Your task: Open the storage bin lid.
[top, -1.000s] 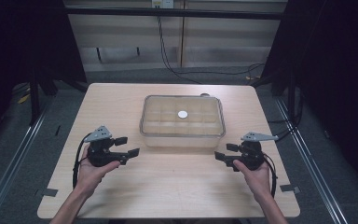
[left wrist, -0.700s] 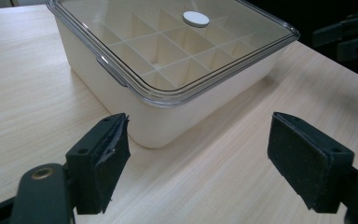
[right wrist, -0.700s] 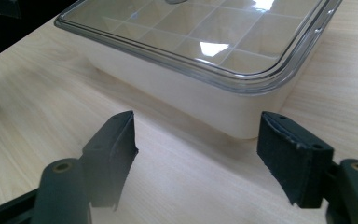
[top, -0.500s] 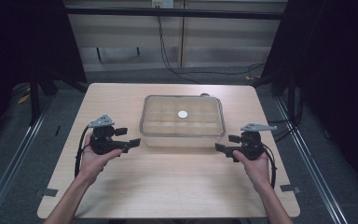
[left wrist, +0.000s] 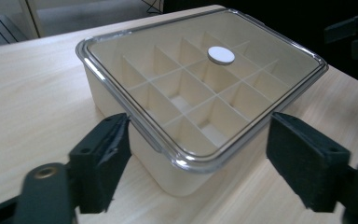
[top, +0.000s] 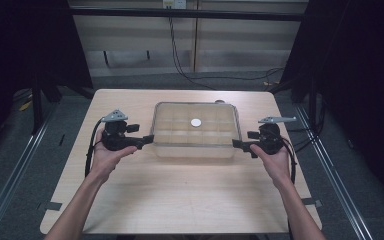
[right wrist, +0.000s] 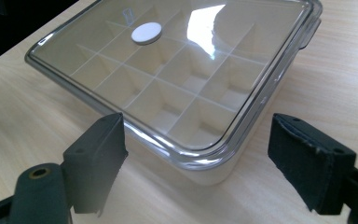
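Lidded divider box [top: 196, 131] at frame centre on the surface [top: 180, 200], flanked by both tools.
Left hand-held gripper [top: 146, 140] and right hand-held gripper [top: 237, 144] are seen spread apart, nothing clamped; right jaws just widened. Compartments appear empty; white disc [top: 195, 122] sits on the clear lid. Uneven side grips could tilt or slip the box.

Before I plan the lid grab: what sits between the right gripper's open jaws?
In the right gripper view, the near corner of the compartment box and its clear lid lies between the right gripper jaws, untouched by the pads.
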